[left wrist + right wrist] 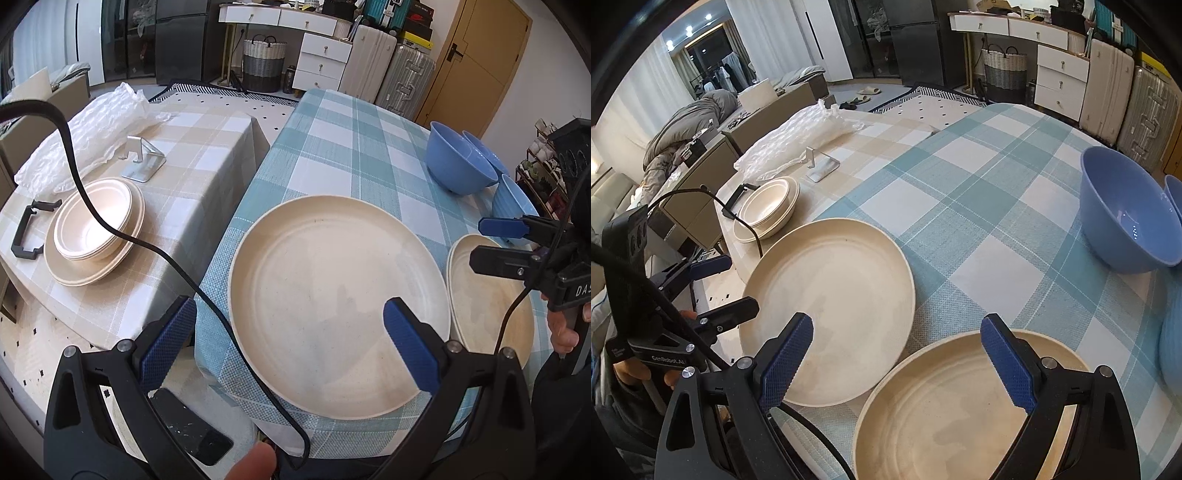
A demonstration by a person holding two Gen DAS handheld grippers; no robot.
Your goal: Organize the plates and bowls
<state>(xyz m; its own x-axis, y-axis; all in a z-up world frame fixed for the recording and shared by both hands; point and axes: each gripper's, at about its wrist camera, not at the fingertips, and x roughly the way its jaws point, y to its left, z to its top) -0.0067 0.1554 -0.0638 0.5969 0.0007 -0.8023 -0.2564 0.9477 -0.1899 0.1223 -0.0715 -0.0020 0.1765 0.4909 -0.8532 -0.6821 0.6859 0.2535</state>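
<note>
Plates (pixel 332 288) bare; right tool (pixel 491 242) reads "DAS".

Bright, even daylight (fisheye-bent, dark-vignetted edges), sharp throughout.

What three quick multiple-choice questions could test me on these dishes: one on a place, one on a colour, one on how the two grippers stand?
1. Where is the stack of cream dishes?
A. beige-checked table
B. teal-checked table
C. floor

2. What colour is the large bowl?
A. green
B. blue
C. red

3. The left gripper and right gripper are:
A. both shut on plates
B. both open, holding nothing
C. one shut

Answers: 1 A, beige checks lie under the stack; 2 B, it is plainly blue; 3 B, fingers are spread with nothing between them.
</note>
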